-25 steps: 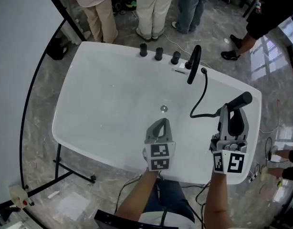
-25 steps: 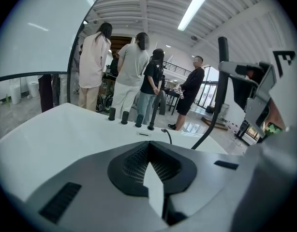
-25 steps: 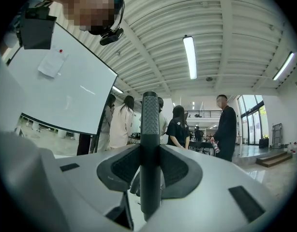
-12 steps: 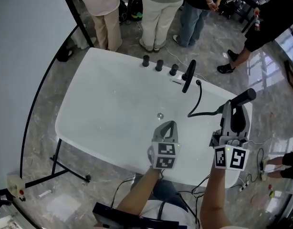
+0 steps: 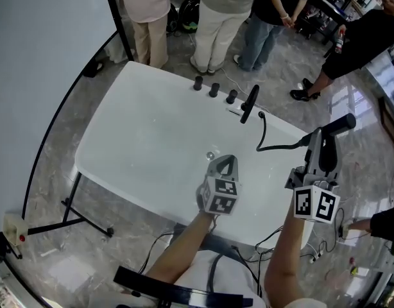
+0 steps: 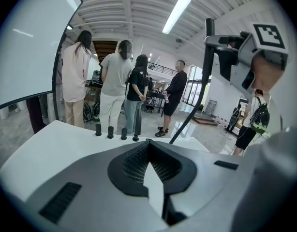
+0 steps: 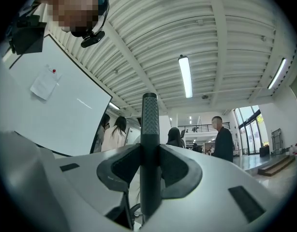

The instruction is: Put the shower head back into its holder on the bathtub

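Across the white bathtub (image 5: 139, 127) from us several people (image 5: 213, 11) stand on the grey marbled floor, and a pale wall panel (image 5: 36, 43) closes off the left side. On the tub's far rim we see three black knobs (image 5: 214, 89) in a row, with a taller black spout (image 5: 249, 103) just to their right. A black hose (image 5: 274, 148) leaves the rim beside the spout, dips over the tub and runs off to our right. A round drain (image 5: 210, 155) shows in the tub floor. Only the hose crosses the stretch between those fittings and our tongs. We cannot tell which fitting is the holder.

Our left gripper (image 5: 228, 160) hangs over the near side of the tub, its jaws pressed together and empty. Our right gripper (image 5: 320, 147) is clamped on the shower head (image 5: 338, 125), which is held above the tub's right end, well apart from the fittings. In the right gripper view its dark textured handle stands upright between the two pads, which press on its sides.
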`<state>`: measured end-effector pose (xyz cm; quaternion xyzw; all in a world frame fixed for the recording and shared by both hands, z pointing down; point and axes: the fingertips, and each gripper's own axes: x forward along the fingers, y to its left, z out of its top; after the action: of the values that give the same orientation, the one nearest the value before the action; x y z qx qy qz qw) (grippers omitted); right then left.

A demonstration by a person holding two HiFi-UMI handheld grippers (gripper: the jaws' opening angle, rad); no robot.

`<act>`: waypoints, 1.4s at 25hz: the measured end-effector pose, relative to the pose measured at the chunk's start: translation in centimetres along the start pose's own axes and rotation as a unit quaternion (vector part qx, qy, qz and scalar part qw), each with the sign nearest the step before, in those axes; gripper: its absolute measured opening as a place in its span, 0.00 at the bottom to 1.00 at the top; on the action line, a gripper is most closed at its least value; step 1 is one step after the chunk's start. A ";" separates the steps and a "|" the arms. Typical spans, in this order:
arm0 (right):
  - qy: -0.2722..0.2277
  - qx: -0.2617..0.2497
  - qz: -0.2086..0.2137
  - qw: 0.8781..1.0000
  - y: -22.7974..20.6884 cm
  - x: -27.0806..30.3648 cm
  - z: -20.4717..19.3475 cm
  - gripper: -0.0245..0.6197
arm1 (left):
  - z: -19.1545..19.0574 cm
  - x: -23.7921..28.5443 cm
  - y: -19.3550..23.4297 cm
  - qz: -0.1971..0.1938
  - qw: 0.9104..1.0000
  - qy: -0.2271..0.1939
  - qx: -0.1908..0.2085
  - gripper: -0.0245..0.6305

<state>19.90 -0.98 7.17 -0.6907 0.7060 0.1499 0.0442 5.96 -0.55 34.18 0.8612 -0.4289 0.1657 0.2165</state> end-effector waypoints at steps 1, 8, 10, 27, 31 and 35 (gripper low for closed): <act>-0.005 -0.002 0.000 1.000 -0.2 0.1 0.5 0.24 | 0.2 -0.1 -0.4 -0.004 1.000 -0.002 0.003 0.04; -0.026 -0.010 0.005 1.000 -0.5 0.7 3.0 0.24 | 2.0 -0.5 -2.8 -0.028 0.999 -0.014 0.035 0.04; -0.030 -0.012 0.007 0.999 -0.6 1.0 3.2 0.24 | 2.5 -0.5 -3.2 -0.032 0.998 -0.017 0.042 0.04; -0.064 -0.037 0.008 0.997 -2.9 4.0 6.0 0.24 | 4.3 0.1 -4.2 -0.045 0.996 -0.025 0.073 0.04; -0.067 -0.038 -0.002 0.997 -3.3 4.7 6.1 0.24 | 4.3 0.0 -4.2 -0.044 0.996 -0.024 0.075 0.04; -0.067 -0.048 -0.004 0.997 -3.7 5.5 6.2 0.24 | 4.3 0.1 -3.9 -0.042 0.997 -0.023 0.068 0.04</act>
<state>22.39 -4.60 -0.79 -0.6833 0.6905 0.2297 0.0590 9.65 -0.76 29.69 0.8947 -0.3854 0.1652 0.1538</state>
